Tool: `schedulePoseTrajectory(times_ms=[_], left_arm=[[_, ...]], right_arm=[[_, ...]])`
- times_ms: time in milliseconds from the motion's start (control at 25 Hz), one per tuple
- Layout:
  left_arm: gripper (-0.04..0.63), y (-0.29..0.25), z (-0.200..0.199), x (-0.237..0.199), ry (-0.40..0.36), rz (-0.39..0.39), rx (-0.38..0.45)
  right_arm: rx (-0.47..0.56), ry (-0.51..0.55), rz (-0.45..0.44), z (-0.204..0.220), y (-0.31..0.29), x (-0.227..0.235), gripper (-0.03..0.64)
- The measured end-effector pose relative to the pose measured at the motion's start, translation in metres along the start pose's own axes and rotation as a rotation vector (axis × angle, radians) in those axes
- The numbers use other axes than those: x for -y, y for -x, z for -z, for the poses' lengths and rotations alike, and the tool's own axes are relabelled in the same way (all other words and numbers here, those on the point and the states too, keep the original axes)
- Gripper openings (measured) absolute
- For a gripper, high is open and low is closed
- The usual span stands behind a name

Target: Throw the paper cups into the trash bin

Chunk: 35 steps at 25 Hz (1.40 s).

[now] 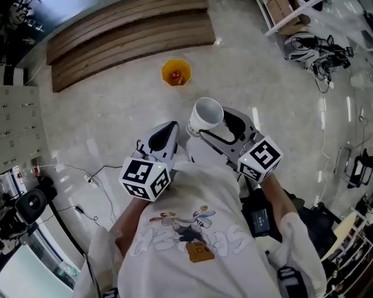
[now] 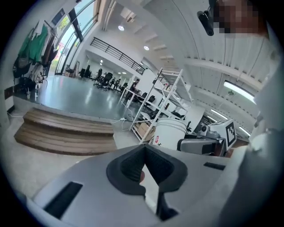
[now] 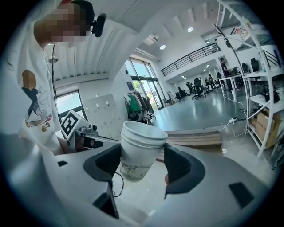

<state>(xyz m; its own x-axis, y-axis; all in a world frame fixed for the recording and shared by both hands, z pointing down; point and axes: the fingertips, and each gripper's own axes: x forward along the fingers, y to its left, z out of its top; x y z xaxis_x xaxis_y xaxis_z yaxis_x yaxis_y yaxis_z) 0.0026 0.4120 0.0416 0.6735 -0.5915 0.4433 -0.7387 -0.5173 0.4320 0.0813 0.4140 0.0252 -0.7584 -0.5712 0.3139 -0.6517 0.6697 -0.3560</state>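
Observation:
Stacked white paper cups [image 1: 206, 116] hang upright in the air in front of the person's chest, and my right gripper [image 1: 213, 125] is shut on them. In the right gripper view the cups [image 3: 141, 150] sit between the dark pads [image 3: 108, 163], with the rims standing above them. My left gripper [image 1: 165, 135] is just left of the cups, shut with nothing in it; its pads [image 2: 133, 166] meet in the left gripper view, where the cups [image 2: 171, 132] show to the right. An orange trash bin [image 1: 176, 72] stands on the floor ahead, with something red inside.
Wooden steps [image 1: 128, 35] run across the floor beyond the bin. Cables [image 1: 93, 174] trail on the floor at the left, white lockers [image 1: 17, 128] line the left edge, and a shelving frame [image 1: 291, 17] with gear stands at the upper right.

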Motion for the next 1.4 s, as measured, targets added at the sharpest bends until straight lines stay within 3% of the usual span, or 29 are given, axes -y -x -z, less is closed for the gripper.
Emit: schedulePoseTrajectory(times_ms=[360,560,720,960,1400], left_arm=[[0.006,0.013,0.003,0.012,-0.022,-0.048,0.06],[0.006,0.011,0.007,-0.004,0.057,-0.122,0.08],[0.006,-0.003,0.003,-0.021,0.085,-0.121,0.054],[0.006,-0.046,-0.039,-0.067,0.087,-0.078,0.032],[0.006,-0.101,-0.132,-0.189,0.124,0.002,-0.002]], right_arm=[[0.038,0.03,-0.037,-0.003,0.022,-0.002,0.313],[0.052,-0.033,-0.058,-0.007,0.014,0.017,0.31],[0.046,-0.049,-0.062,-0.017,-0.002,0.03,0.308],[0.019,-0.069,-0.044,-0.043,-0.052,0.067,0.307],[-0.057,-0.087,0.047,-0.096,-0.18,0.142,0.279]])
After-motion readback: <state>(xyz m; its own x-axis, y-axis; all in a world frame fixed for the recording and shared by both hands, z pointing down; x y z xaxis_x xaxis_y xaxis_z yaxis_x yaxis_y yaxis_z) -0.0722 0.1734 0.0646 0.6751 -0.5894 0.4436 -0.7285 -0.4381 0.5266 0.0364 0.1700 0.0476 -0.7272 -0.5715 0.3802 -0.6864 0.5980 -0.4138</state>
